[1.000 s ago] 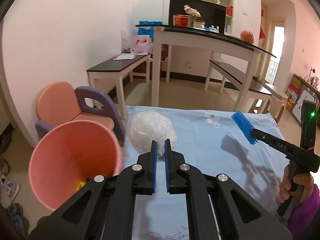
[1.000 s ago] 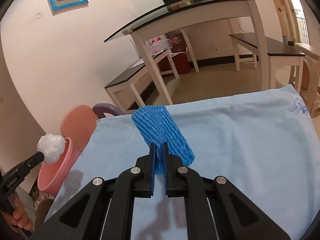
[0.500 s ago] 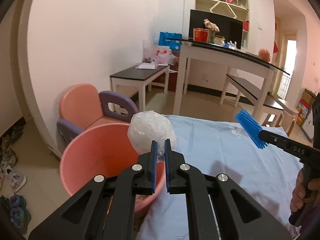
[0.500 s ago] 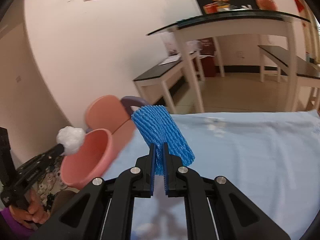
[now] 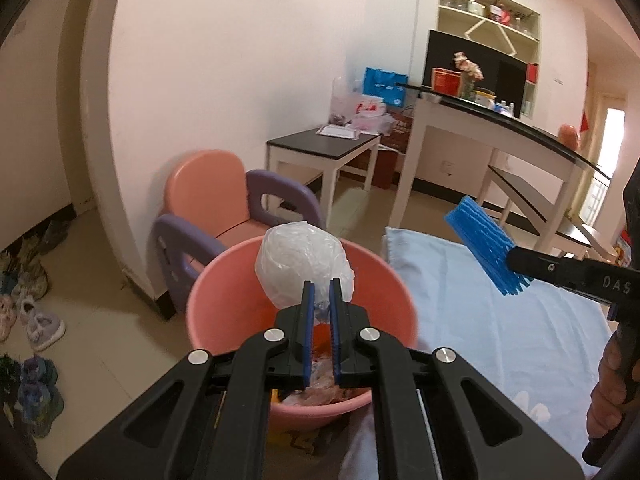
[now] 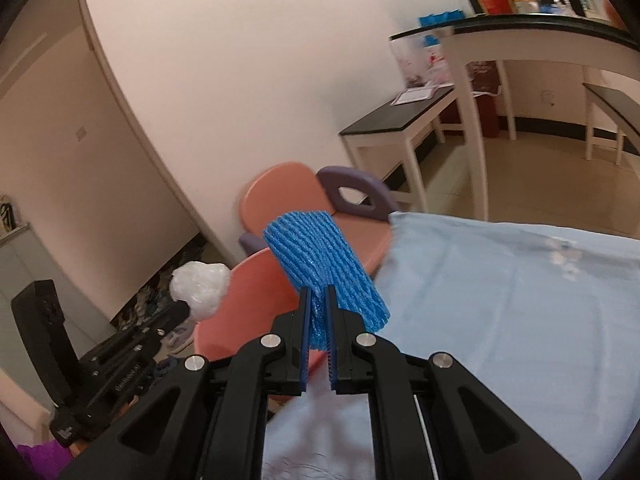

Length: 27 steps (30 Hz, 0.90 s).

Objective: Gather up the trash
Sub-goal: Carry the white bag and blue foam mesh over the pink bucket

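My left gripper [image 5: 321,286] is shut on a crumpled clear plastic bag [image 5: 300,266] and holds it over the pink bin [image 5: 208,300], which has trash at its bottom. My right gripper [image 6: 318,292] is shut on a blue foam net sleeve [image 6: 320,258] and holds it above the left edge of the table with the light blue cloth [image 6: 500,320], beside the pink bin [image 6: 248,308]. The blue sleeve also shows in the left wrist view [image 5: 482,246], and the plastic bag in the right wrist view [image 6: 198,286].
A pink and purple child's chair [image 5: 224,200] stands behind the bin. Shoes [image 5: 36,320] lie on the floor at the left. A white table with a dark top [image 5: 492,128] and dark benches [image 5: 324,148] stand further back.
Both grippers have swung left with their loads. The plastic bag has gone from over the table to over the bin's mouth. The blue sleeve has come to the table's left edge near the bin.
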Tool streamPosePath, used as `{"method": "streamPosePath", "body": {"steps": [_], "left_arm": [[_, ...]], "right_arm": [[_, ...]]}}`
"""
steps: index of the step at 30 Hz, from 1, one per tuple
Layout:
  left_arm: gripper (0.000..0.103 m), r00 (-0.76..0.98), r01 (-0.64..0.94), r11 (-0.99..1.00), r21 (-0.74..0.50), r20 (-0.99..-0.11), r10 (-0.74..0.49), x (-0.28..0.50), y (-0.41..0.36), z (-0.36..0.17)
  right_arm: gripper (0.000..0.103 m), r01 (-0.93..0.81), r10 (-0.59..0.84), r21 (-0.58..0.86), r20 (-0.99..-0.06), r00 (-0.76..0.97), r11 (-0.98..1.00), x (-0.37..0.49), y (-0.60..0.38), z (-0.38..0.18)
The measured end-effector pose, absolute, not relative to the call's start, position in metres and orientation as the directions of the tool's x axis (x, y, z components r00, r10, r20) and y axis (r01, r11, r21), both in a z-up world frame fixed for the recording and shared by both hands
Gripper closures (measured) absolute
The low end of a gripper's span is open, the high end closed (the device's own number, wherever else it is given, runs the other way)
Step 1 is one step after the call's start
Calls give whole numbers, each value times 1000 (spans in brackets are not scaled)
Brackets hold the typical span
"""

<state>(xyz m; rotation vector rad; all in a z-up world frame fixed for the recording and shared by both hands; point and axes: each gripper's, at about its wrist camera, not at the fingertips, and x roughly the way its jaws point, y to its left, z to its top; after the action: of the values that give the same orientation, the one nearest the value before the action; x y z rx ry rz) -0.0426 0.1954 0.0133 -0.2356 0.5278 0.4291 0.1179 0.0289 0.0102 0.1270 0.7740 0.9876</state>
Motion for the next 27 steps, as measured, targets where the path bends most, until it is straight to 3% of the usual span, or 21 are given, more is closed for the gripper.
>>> {"method": "streamPosePath", "body": {"steps": [27], "left_arm": [[96,730,-493,853,-169,-613,301,-52,244,-26]], "right_arm": [[96,-682,749,480,-645,151,551,109,132,-37]]}}
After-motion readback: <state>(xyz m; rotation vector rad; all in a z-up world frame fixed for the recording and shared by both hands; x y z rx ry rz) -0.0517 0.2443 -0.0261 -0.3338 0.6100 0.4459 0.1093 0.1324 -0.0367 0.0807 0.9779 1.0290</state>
